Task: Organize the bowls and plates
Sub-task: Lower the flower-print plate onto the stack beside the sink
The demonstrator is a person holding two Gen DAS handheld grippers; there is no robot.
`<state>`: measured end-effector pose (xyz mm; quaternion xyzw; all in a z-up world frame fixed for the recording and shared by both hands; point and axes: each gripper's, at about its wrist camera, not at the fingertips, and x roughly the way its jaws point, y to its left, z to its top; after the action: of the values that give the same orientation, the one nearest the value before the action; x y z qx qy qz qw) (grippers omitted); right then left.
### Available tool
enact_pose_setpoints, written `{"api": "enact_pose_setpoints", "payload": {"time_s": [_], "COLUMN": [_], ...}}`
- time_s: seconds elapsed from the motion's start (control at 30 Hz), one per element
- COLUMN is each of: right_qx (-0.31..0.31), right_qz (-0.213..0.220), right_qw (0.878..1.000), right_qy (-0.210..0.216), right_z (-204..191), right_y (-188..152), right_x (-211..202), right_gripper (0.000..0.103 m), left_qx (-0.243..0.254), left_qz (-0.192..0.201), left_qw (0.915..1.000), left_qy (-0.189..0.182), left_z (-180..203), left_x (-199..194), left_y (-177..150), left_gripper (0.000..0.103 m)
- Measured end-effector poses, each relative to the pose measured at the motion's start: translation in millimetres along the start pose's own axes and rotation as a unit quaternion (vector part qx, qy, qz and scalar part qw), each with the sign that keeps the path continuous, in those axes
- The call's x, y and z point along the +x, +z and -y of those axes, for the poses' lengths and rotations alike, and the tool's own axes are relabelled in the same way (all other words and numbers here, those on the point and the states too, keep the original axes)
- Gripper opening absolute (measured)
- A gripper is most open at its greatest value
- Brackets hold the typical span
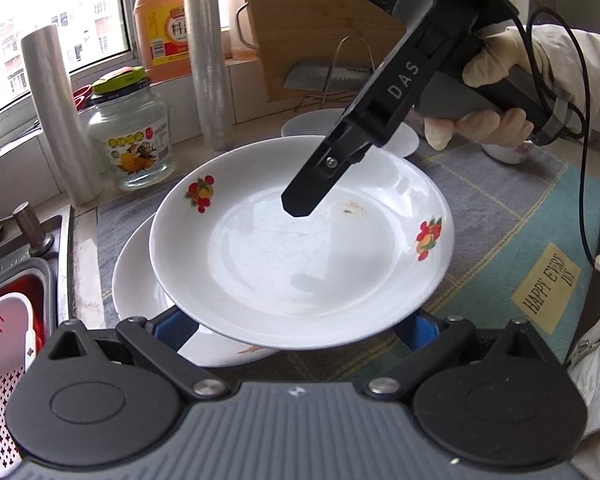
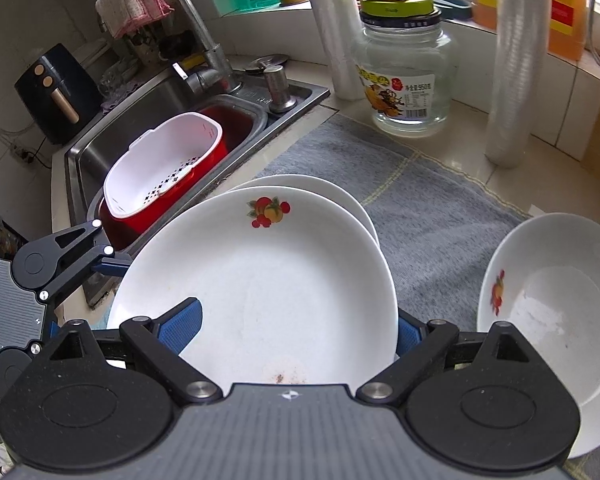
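Observation:
A white plate with fruit decals hangs tilted over a second white plate that lies on the grey mat. My left gripper is open, its blue pads spread wide under the upper plate's near rim. My right gripper straddles the same plate with jaws wide. One finger hovers above the plate's well, and the other is hidden behind the rim. A white bowl with a fruit decal stands to the right on the mat.
A glass jar and tall plastic rolls stand along the windowsill. The sink at the left holds a red basin with a white colander. A wooden cutting board leans at the back. A small flowered cup sits behind the gloved hand.

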<state>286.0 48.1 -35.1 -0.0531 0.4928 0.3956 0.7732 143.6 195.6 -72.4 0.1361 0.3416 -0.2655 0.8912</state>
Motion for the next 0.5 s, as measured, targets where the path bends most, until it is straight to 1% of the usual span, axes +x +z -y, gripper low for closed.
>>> {"api": "enact_pose_setpoints", "payload": {"time_s": [0.5], "right_qx": [0.002], "right_qz": [-0.011], "right_qw": [1.0], "right_qy": [-0.011], "right_z": [1], "right_y": [6], "right_x": [11], "right_gripper": [0.097], "left_qx": [-0.014], "left_qz": [-0.007], "left_qw": [0.9999], "left_qy": [-0.005], "left_z": [-7], "left_x": [8], "left_y": [-1], "left_gripper": [0.101]}}
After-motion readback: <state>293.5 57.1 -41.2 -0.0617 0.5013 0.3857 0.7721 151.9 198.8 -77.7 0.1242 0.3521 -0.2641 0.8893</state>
